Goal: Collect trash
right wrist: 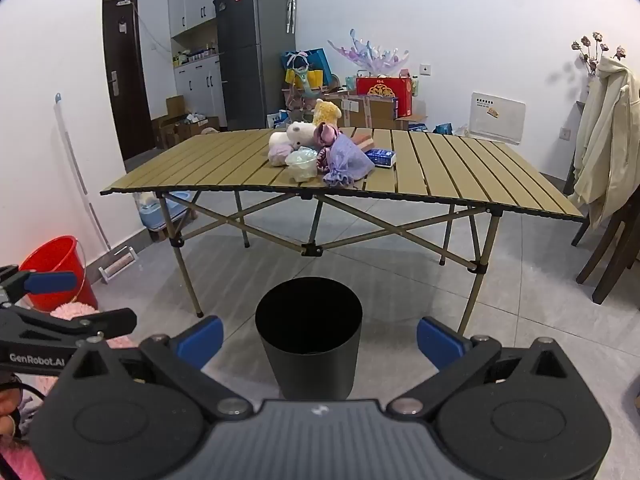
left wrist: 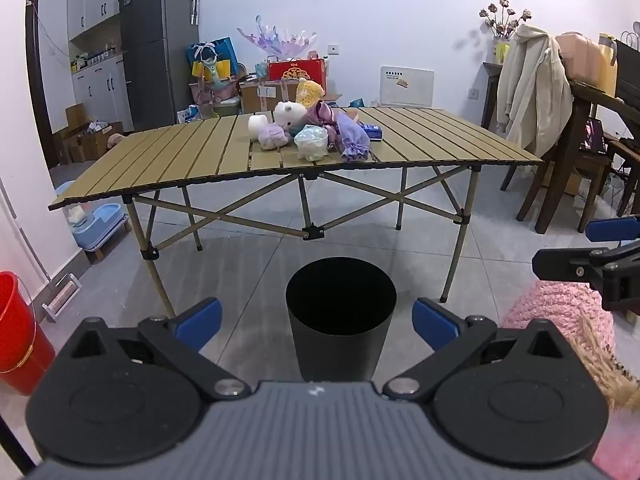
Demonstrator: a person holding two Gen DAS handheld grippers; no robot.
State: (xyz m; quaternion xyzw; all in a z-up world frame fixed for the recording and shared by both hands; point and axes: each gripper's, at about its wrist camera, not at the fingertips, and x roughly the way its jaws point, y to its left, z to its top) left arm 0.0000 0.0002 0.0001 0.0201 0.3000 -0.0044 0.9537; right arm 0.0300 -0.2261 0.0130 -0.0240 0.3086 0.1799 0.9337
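Nearest the viewer, the left claw point(left wrist: 318, 322) and the right claw point(right wrist: 320, 338) are both spread wide with nothing between their blue pads. Both tilt downward over a grey tiled floor.

Just beyond them a black trash bin point(left wrist: 341, 320) stands upright on the floor. It is open-topped, and its inside is too dark to see into. It stands in front of the desk, near its front edge.

Farther off is the desk point(left wrist: 168, 156), a folding one with a tan slatted top. A small heap sits near its middle: a crumpled pale green plastic bag point(left wrist: 312, 142), a gathered lilac mesh pouch point(left wrist: 352, 138), a white plush toy point(left wrist: 288, 114), a roll of tissue point(left wrist: 258, 124) and a blue packet point(left wrist: 372, 132).

The bag and pouch look light, soft and crushable. They would likely give under the pads, so pinching a bunched fold near the top seems safest. The packet looks flatter and stiffer, best taken across its narrow sides. Which items count as trash cannot be told for certain.
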